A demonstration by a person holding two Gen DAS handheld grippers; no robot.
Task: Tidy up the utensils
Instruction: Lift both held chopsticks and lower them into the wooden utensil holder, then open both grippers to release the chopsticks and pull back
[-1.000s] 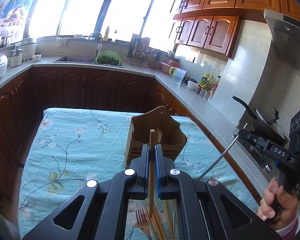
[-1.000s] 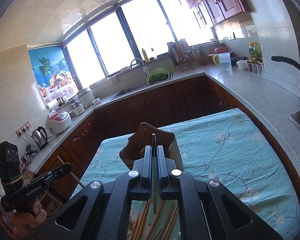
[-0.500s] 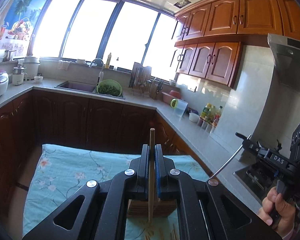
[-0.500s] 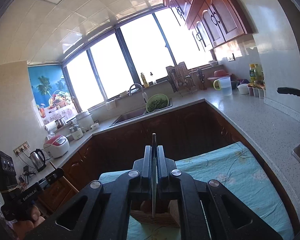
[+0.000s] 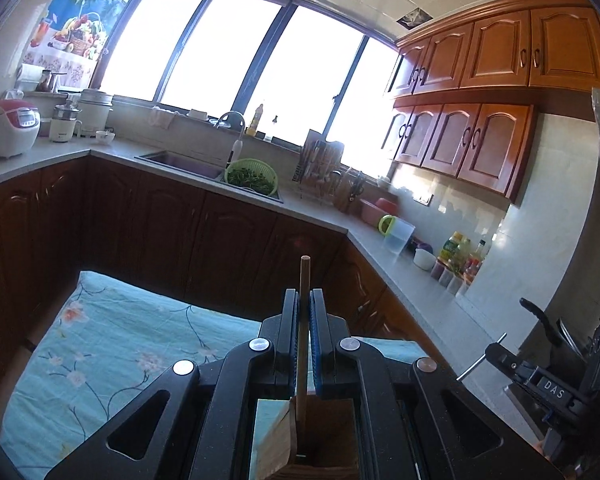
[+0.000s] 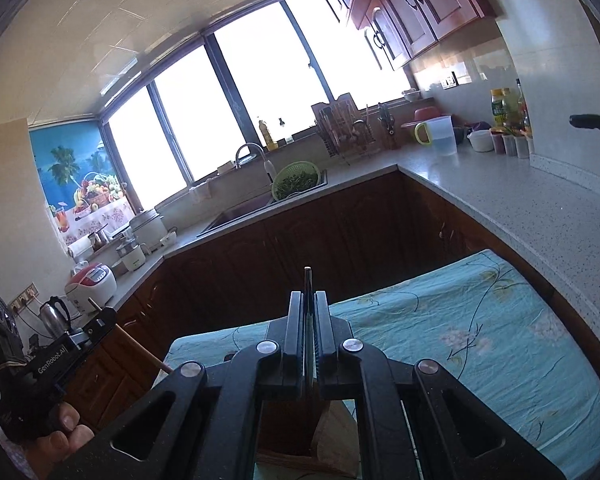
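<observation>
Wooden chopstick point(image 5: 303, 320) is what the left claw point(image 5: 303, 300) has clamped between its blue-lined pads, standing straight up with its tip poking above the fingers. In the left wrist view its lower end hangs right over the open top of a wooden utensil holder point(image 5: 324, 436), which sits on the tabletop's teal floral cloth point(image 5: 111, 360) just under the claw. Off to the lower right you can see the right claw point(image 5: 496, 350) in the person's hand, a thin metal rod sticking out of it. Behind all that there's a sink with a green colander point(image 5: 251, 176) of greens.

Right wrist view: the right claw point(image 6: 308, 308) is pinched together on a thin dark metal utensil point(image 6: 308, 292), can't tell which kind since only the handle edge shows. Same wooden holder point(image 6: 291, 428) sits directly below it on the cloth point(image 6: 480, 340). Lower left shows the left claw point(image 6: 103, 314) gripped by a hand point(image 6: 61, 436), chopstick point(image 6: 139, 346) angling down from it
</observation>
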